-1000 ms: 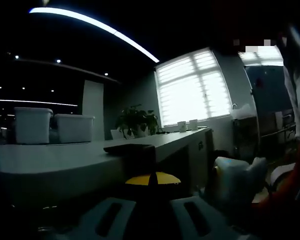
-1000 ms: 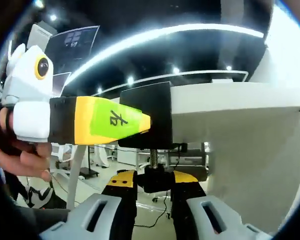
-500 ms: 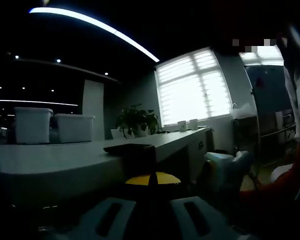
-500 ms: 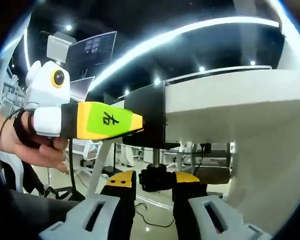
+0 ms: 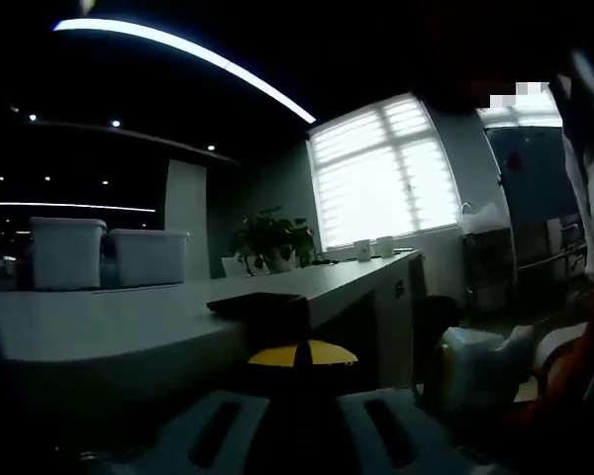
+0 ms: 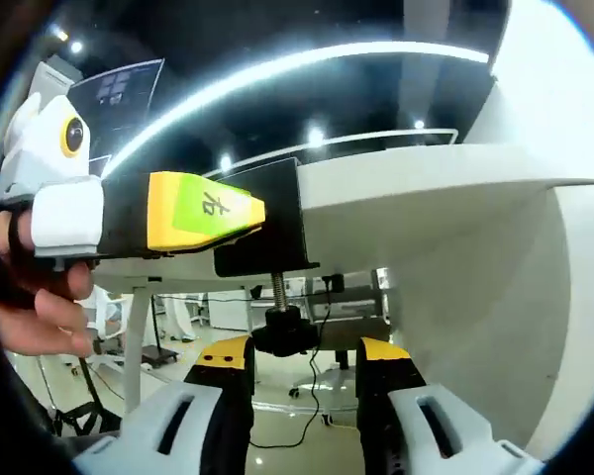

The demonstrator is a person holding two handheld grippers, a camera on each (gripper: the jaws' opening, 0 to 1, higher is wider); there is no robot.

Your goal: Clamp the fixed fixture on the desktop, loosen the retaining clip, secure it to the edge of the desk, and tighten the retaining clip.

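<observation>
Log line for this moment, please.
stage: tightening | clamp: on desk edge | left gripper: shut on clamp | right gripper: jaws either side of screw knob, below desk

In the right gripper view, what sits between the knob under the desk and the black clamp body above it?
A short threaded screw joins the knob to the black clamp on the desk edge.

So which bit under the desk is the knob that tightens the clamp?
Find the white desk and follow its edge to the black clamp hooked over it. A threaded screw drops from the clamp's underside, and the knob is the black lobed piece at its bottom end, between the yellow-tipped jaws of the right hand-held gripper.
</observation>
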